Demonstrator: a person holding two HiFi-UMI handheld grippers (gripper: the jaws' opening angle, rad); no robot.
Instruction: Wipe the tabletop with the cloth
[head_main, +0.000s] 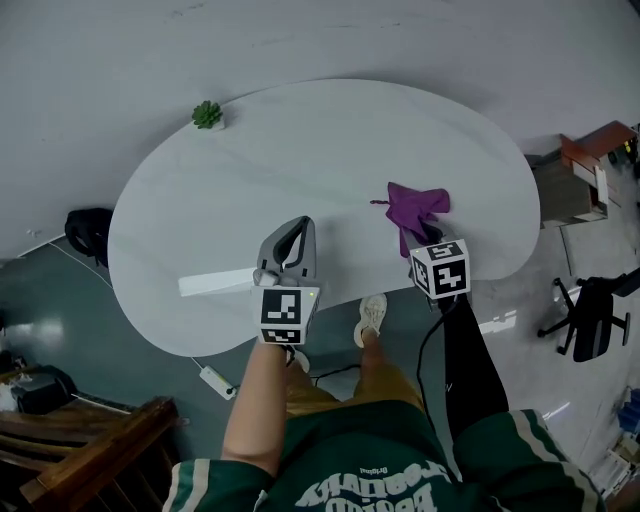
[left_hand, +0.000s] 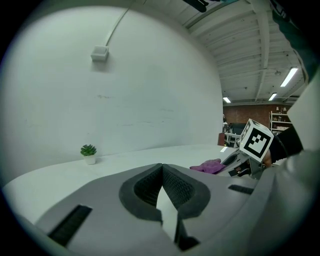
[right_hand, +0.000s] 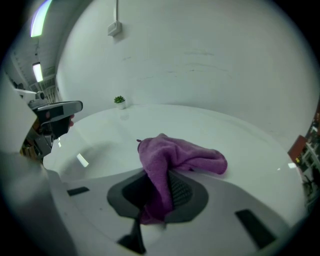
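Right hand-held gripper (right_hand: 159, 184) is clamped on the purple cloth (right_hand: 182, 156): one fold is pinched between its jaws, and the rest is bunched on the white surface (head_main: 300, 140), well apart from the little potted plant (head_main: 207, 114) at the far rim. Left hand-held gripper (left_hand: 162, 171) has its jaws closed together on nothing. It's over the near side of the surface, also well apart from the plant, though nearer it than the cloth.
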